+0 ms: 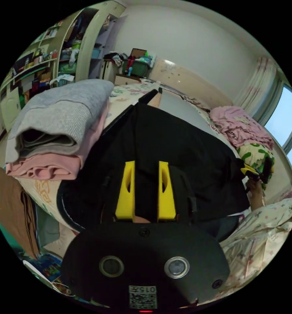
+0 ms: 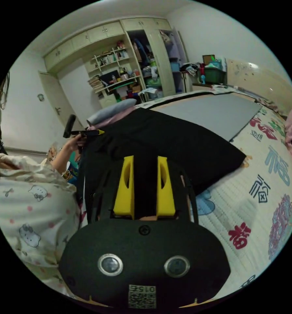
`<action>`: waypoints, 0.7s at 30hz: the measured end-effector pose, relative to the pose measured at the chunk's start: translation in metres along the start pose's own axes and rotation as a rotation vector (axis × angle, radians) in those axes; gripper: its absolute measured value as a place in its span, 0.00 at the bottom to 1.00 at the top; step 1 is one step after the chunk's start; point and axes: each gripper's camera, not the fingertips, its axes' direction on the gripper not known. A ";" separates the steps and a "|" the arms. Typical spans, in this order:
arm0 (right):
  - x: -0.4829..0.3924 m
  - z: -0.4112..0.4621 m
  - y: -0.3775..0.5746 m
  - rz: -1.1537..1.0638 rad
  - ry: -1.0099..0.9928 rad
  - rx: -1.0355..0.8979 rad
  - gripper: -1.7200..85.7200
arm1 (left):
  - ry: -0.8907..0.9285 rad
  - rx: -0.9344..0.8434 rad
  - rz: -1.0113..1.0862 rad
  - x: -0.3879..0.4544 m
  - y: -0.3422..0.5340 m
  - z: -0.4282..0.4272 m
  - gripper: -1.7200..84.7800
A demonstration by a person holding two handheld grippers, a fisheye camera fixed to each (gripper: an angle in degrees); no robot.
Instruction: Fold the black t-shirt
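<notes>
Now we are lifting the black t-shirt (image 1: 185,147) off the bed (image 2: 250,196), each tool, left (image 1: 146,173) and right (image 2: 145,166), apparently clenched on its hem; we are keeping both level.

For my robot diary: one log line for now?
shirt: flat on bed | left gripper: over shirt | right gripper: over shirt | pile: beside

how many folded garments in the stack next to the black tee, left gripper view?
2: a grey folded garment on top, a pink folded garment under it, beside the black t-shirt. More may be hidden behind.
</notes>
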 end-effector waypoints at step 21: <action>0.067 -0.017 -0.012 -0.394 -0.113 -0.251 0.17 | -0.036 0.149 -0.004 0.101 -0.007 -0.160 0.05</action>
